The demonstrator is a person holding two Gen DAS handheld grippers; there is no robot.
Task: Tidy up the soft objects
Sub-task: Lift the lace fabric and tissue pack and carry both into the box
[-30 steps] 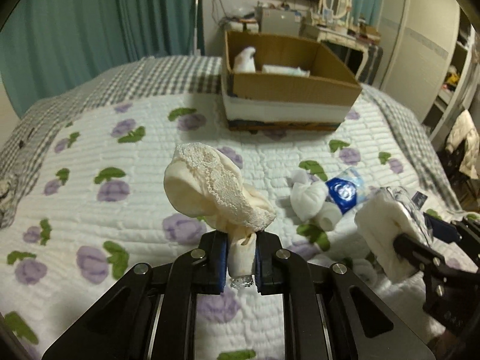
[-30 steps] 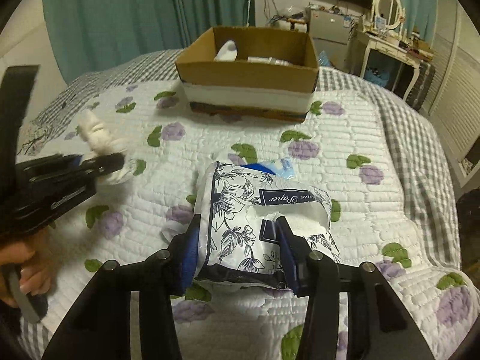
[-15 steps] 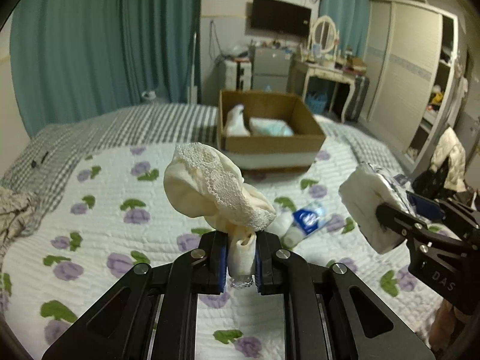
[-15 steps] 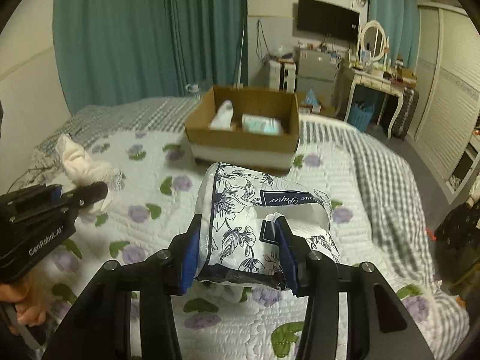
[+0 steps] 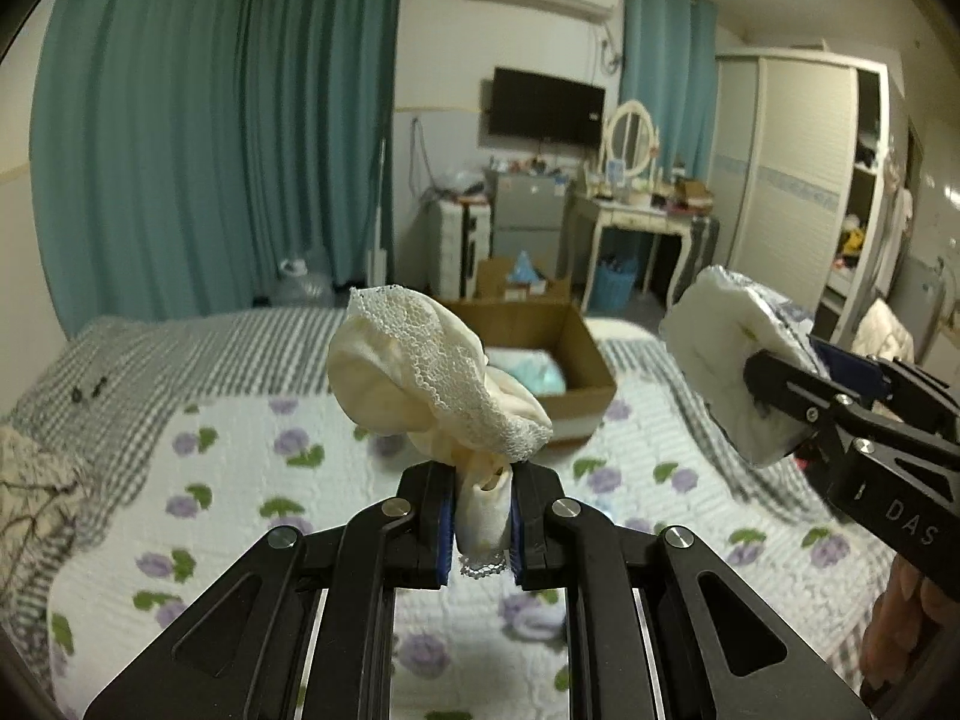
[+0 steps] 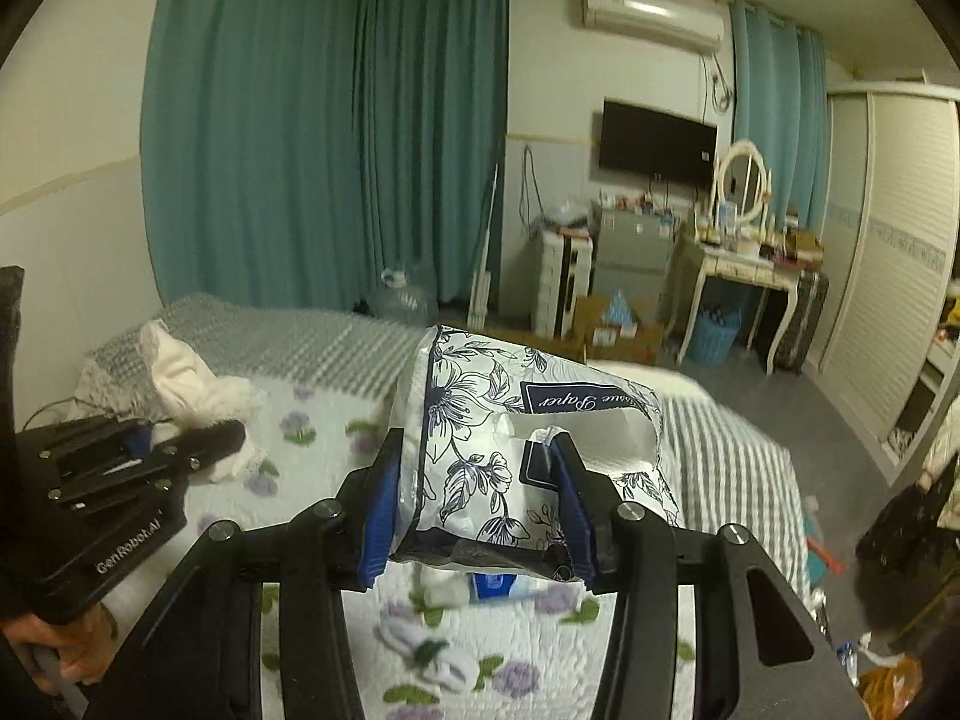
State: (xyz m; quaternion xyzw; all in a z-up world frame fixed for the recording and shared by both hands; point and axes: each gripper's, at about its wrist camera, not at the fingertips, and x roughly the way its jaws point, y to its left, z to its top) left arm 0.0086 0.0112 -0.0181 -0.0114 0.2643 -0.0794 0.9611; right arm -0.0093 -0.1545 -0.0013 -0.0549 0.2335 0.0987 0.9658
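My left gripper [image 5: 480,531] is shut on a cream lace-trimmed cloth [image 5: 420,384], held high over the bed. The same cloth [image 6: 180,384] shows at the left of the right wrist view, above the left gripper [image 6: 237,429]. My right gripper [image 6: 477,516] is shut on a floral tissue pack [image 6: 510,438] with an open top; that pack [image 5: 729,360] and the right gripper [image 5: 774,384] appear at the right of the left wrist view. The cardboard box [image 5: 579,360] sits far across the bed, partly hidden behind the cloth, with a pale blue pack inside.
A quilt with purple flowers [image 5: 240,480] covers the bed, and a grey checked blanket [image 5: 180,354] lies at its far end. White rolled socks [image 6: 432,654] and a blue pack [image 6: 492,582] lie below. Teal curtains, a dresser and a wardrobe stand beyond.
Both grippers have risen and tipped up with their loads, so the bed and box sit lower and farther in view. Neither grip has changed.
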